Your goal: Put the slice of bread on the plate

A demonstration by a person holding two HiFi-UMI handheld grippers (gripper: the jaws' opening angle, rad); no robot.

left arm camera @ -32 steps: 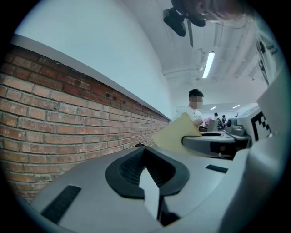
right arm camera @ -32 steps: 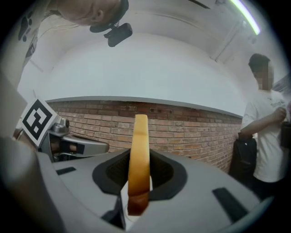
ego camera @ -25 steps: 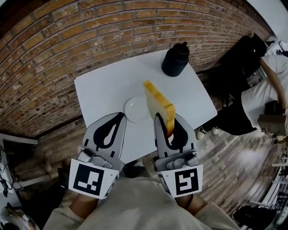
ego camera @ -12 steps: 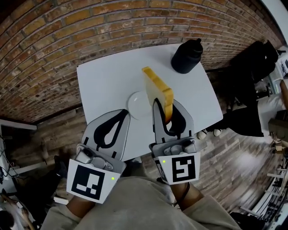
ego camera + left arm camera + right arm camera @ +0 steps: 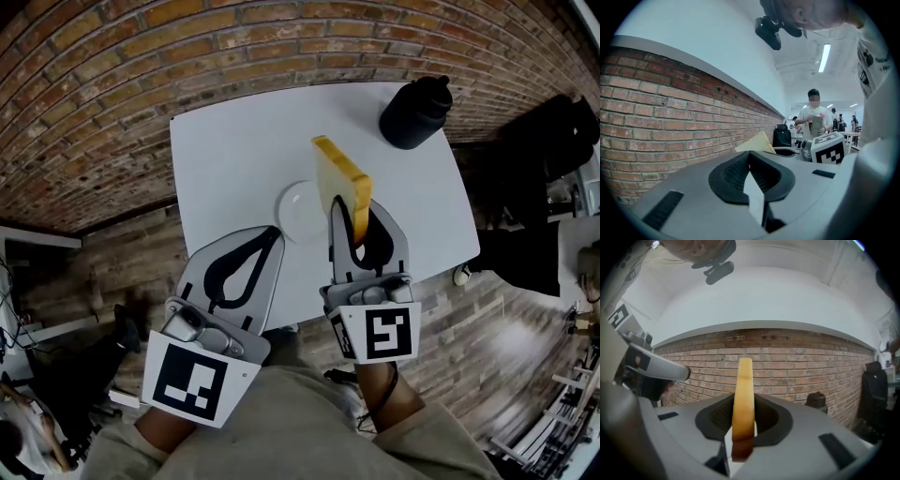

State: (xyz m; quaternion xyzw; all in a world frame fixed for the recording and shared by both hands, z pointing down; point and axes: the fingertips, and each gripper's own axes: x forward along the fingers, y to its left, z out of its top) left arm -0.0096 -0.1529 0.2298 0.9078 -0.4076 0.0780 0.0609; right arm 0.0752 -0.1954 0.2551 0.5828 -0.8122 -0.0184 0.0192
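— Over the table, head view first: the right gripper [image 5: 354, 223] has the yellow, brown-crusted slice of bread [image 5: 342, 187] pinched on edge by its near end, jaws only as far apart as the crumb is thick. It hangs above the white rectangular table [image 5: 234, 150], just by the small round white plate [image 5: 292, 211] and not lying on it. Next to it the left gripper [image 5: 248, 248] is closed up with nothing in it. What could go wrong from here?

— Mostly that on-edge hold. Let go like that and I'd guess the slice of bread topples whichever way it likes, maybe half off the rim (that plate looks pretty small).

— Left gripper view: jaws together, nothing between them. The squat black lidded jug [image 5: 782, 137] sits beyond.

— Right gripper view: the slice of bread [image 5: 743, 394] stands upright between the pads, gripped only low down. A quick swing could make it flop or slip out, I reckon.

— Any brands or writing?

— Nothing readable anywhere. Just the black-and-white square markers [image 5: 380, 336] on the gripper cubes.
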